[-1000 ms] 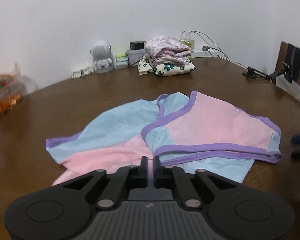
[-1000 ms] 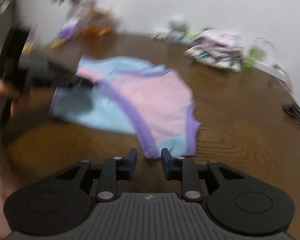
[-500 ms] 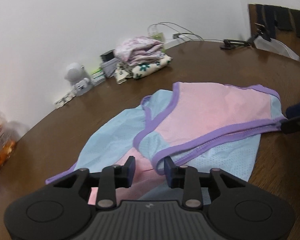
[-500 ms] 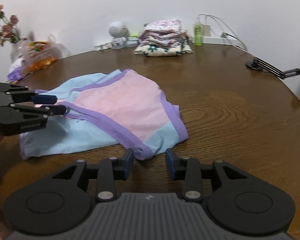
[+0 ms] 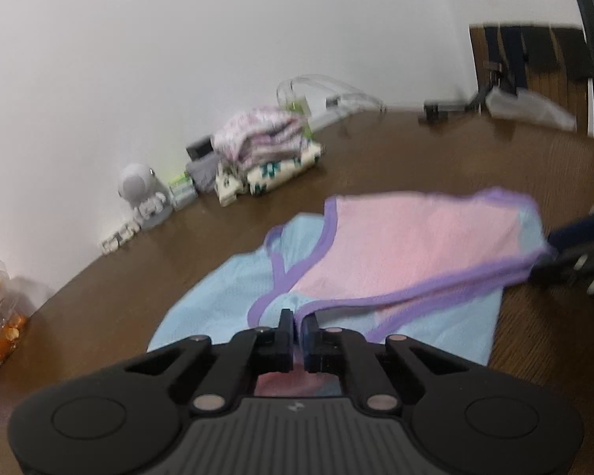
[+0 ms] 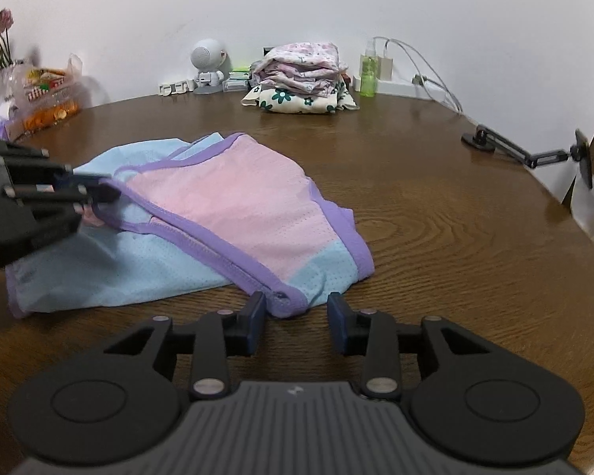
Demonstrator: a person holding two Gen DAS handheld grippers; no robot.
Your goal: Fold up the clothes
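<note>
A pink and light-blue mesh garment (image 6: 225, 198) with purple trim lies partly folded on the brown table (image 6: 435, 217). My left gripper (image 5: 297, 322) has its jaws closing tight on the purple-trimmed edge nearest it. In the right wrist view the left gripper (image 6: 109, 187) pinches that edge at the garment's left side. My right gripper (image 6: 295, 312) stands open low over the table, and the garment's near corner lies between its fingers without the pads pressing it. The left wrist view shows the right gripper (image 5: 544, 255) at the far right end of the garment (image 5: 396, 245).
A stack of folded clothes (image 6: 303, 75) sits at the back by the wall, beside a white robot figure (image 6: 208, 63) and a green bottle (image 6: 368, 71). A snack bag (image 6: 47, 95) is back left. A black clamp arm (image 6: 514, 150) stands at the right edge.
My left gripper opened, rolled, then closed on the purple edge. My right gripper widened slightly and sank toward the garment's near corner, which now lies between its fingers.
</note>
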